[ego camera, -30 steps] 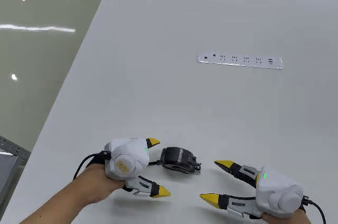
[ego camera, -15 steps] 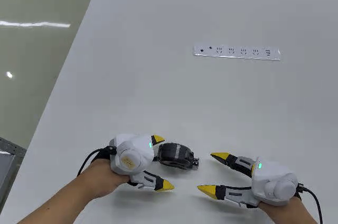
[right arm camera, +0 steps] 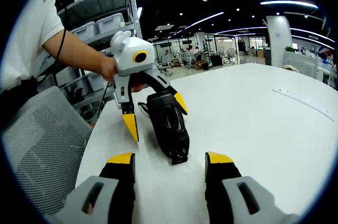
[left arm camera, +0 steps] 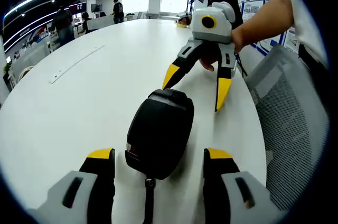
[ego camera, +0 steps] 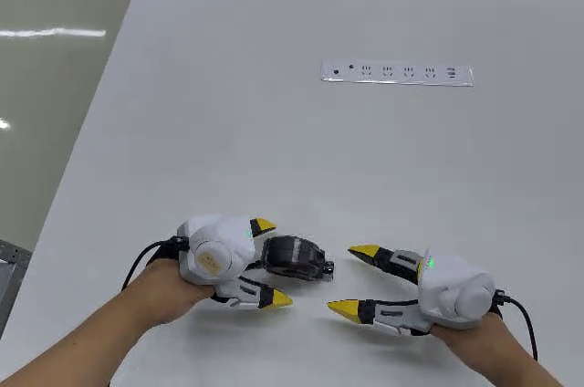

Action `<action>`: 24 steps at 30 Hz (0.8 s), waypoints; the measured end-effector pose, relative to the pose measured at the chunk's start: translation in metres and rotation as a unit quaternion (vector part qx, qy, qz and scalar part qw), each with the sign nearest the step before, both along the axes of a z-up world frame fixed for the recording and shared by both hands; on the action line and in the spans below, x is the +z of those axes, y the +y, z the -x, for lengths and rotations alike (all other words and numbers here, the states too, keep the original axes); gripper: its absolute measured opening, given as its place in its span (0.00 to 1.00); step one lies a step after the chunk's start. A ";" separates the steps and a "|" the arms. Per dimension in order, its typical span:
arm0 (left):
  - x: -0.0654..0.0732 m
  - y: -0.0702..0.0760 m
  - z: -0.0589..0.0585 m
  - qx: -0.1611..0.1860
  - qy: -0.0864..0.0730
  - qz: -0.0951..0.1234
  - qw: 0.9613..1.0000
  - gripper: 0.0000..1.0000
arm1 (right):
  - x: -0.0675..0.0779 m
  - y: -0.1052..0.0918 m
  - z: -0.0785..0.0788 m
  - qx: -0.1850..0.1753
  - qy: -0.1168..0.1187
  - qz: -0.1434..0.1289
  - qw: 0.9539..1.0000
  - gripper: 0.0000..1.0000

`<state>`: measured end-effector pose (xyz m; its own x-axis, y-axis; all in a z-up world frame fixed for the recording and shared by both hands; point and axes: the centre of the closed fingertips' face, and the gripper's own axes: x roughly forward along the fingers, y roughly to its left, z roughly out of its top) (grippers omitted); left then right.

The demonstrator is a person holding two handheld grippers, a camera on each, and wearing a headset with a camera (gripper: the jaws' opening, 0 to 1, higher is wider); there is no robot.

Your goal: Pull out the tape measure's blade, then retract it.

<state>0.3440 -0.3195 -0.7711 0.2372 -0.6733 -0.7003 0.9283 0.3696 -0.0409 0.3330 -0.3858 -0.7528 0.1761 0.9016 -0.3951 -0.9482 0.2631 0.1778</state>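
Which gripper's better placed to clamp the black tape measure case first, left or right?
Left. The left gripper straddles the black tape measure case, an open jaw on each side. The right gripper, also open, sits apart facing the blade-tip end, likely better for pulling.

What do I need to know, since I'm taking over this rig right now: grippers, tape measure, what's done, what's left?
Left gripper: open, jaws on either side of the tape measure, not closed on it.
Right gripper: open, empty, pointing at the tape measure's blade end, apart from it.
The tape measure lies on the white table between the two grippers, blade inside the case.
Done: both grippers lined up; no pull yet.
Left: probably clamp the case with the left gripper, take the blade tip with the right gripper, pull the blade out, then retract it.
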 end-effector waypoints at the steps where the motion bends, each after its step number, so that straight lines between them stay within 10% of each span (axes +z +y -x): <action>1: 0.000 0.000 0.000 -0.002 -0.001 -0.002 1.000 0.62 | -0.001 0.000 -0.001 0.000 0.000 0.000 1.000 0.53; 24: -0.007 -0.004 -0.008 -0.006 0.004 -0.004 1.000 0.51 | -0.011 0.005 -0.002 0.003 0.012 -0.001 1.000 0.51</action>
<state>0.3524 -0.3236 -0.7781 0.2236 -0.6704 -0.7075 0.9324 0.3586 -0.0450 0.3354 -0.3812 -0.7634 0.1600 0.9034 -0.3978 -0.9453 0.2563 0.2017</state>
